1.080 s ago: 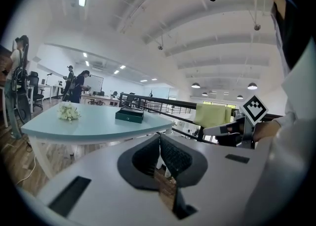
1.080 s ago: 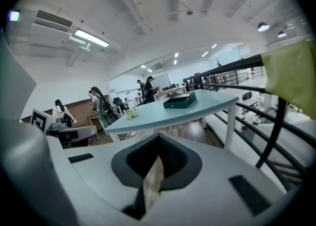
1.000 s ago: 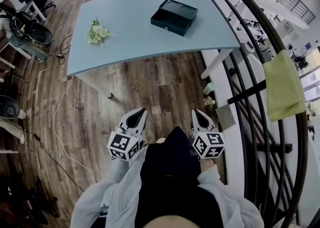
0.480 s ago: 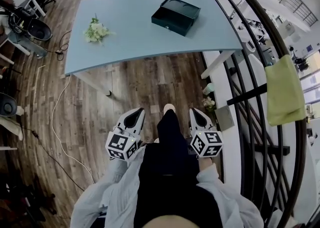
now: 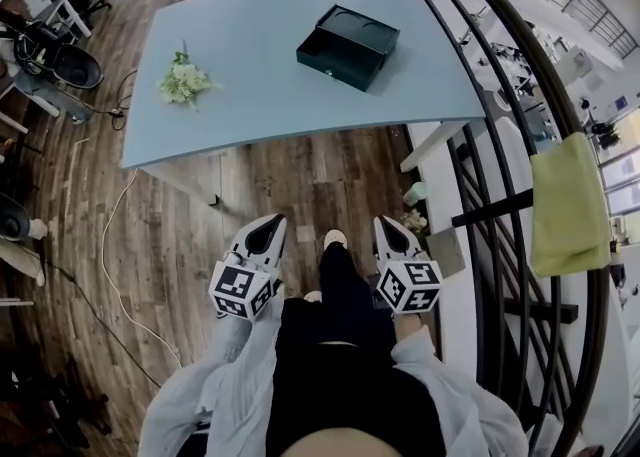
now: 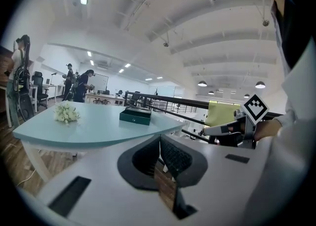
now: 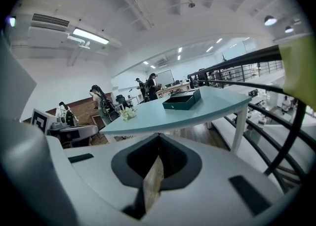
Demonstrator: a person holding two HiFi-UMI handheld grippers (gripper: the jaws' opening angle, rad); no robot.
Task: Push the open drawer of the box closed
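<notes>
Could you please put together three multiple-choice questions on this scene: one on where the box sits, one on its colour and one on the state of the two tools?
1. In the head view, where does the box on the table lie relative to the flowers?
A. To their left
B. To their right
C. On top of them

2. What colour is the box?
A. Red
B. White
C. Dark green

3. How are the left tool and the right tool?
A. Both shut and empty
B. Both wide open
C. Both clamped on the box

Answers:
1 B: the box sits apart from the flowers, toward the table's right side.
2 C: its top and sides look dark green in every view.
3 A: each gripper view shows its jaws together with nothing between them.
</notes>
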